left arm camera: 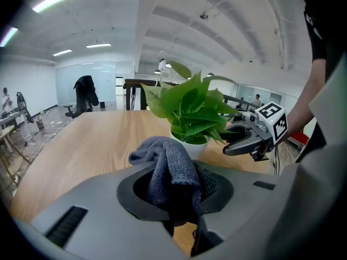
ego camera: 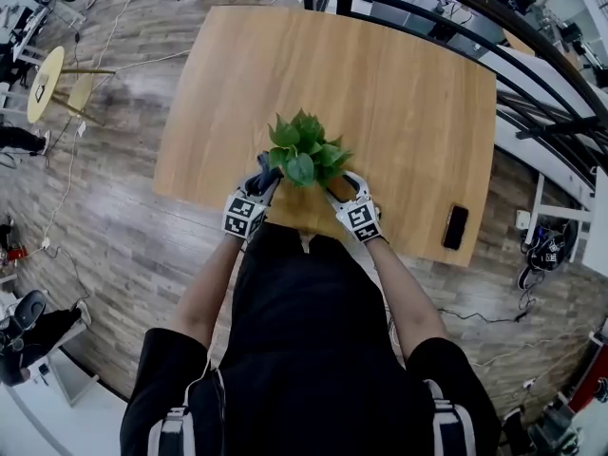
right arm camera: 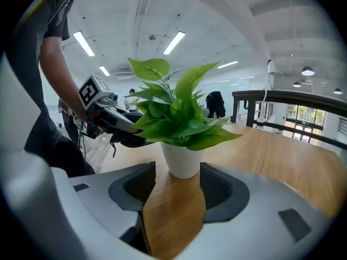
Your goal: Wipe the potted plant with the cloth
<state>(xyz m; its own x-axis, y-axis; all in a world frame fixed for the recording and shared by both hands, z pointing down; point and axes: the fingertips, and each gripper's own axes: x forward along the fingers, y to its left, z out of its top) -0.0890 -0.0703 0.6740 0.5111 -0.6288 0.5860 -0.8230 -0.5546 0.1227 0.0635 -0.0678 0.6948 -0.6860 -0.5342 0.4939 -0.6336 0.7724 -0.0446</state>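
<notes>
Centre-left, the left gripper (ego camera: pixel 269 173) is clamped on the grey cloth (left arm camera: pixel 162 161), beside the potted plant (ego camera: pixel 304 150) near the table's (ego camera: pixel 408 93) lower edge. The right gripper (right arm camera: pixel 174 196) holds its jaws apart, with the pot (right arm camera: pixel 181 162) at their tips. Wiping seems not yet begun; next, the cloth must meet the leaves.

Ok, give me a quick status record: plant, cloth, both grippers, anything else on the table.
plant: potted plant, upright in a white pot, near the front edge of the table
cloth: dark grey cloth, bunched between the left gripper's jaws
left gripper: shut on the cloth, at the plant's left
right gripper: open, pot at its jaw tips, contact unclear
other: black phone near the table's right front corner
</notes>
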